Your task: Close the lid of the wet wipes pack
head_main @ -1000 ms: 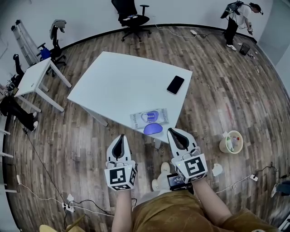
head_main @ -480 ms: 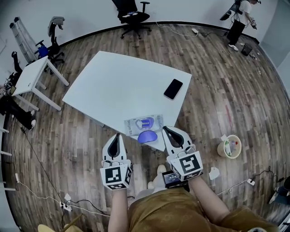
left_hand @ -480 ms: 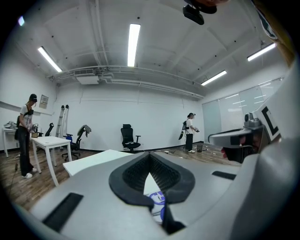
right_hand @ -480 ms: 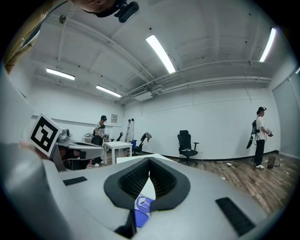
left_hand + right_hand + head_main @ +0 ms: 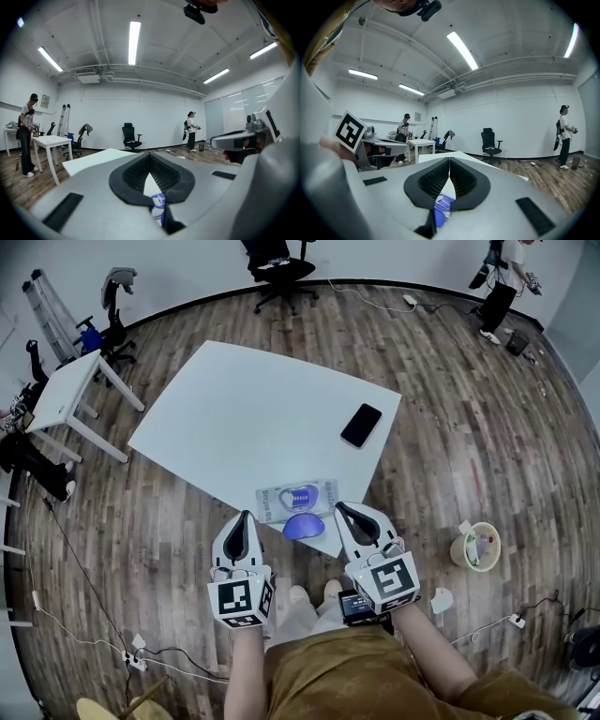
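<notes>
The wet wipes pack (image 5: 298,497) lies flat at the near edge of the white table (image 5: 244,418). Its blue lid (image 5: 299,527) is open and folded out over that edge. My left gripper (image 5: 243,519) hangs shut just left of the lid, short of the table edge. To the lid's right my right gripper (image 5: 346,510) is also shut and empty. Along the shut jaws in the left gripper view (image 5: 150,157), a sliver of the pack (image 5: 157,201) shows through the gap. The right gripper view (image 5: 450,161) shows the pack (image 5: 442,205) the same way.
A black phone (image 5: 362,425) lies on the table's right side. A small white table (image 5: 66,399) stands at the left and an office chair (image 5: 277,259) beyond. A bin (image 5: 477,540) sits on the wooden floor at the right. A person (image 5: 502,273) stands far back right.
Both grippers have edged forward toward the table's near edge, so the open lid now sits level between their tips. Both stayed shut.
</notes>
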The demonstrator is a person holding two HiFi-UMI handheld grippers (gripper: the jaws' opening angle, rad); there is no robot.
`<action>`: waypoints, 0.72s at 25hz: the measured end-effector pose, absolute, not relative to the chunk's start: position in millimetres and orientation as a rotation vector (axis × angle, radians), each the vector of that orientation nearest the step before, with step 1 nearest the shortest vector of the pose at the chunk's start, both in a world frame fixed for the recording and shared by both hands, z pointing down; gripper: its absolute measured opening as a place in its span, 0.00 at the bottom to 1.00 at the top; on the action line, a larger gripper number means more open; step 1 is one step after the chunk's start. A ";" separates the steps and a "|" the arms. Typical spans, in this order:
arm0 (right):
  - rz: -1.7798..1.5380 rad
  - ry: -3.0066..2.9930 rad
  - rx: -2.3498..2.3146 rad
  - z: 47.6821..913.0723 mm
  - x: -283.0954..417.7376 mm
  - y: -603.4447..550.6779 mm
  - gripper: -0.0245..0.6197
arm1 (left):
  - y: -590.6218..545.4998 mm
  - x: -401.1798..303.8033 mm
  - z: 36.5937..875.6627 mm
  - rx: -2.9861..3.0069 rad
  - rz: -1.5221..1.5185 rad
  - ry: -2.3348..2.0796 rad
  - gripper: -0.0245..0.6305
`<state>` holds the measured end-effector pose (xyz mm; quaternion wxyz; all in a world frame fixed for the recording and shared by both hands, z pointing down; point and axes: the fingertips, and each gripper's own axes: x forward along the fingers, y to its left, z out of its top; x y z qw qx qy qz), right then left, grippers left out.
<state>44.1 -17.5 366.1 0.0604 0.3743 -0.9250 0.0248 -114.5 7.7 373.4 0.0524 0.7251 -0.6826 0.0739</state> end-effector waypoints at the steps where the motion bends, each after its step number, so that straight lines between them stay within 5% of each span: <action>1: 0.078 -2.798 1.136 367.0 44.0 -20.5 0.05 | 5.8 -114.8 374.6 2.204 0.230 -2.073 0.03; 18: 0.166 -2.655 1.172 420.7 43.0 -52.8 0.05 | -25.5 -133.3 436.4 2.165 0.360 -1.951 0.03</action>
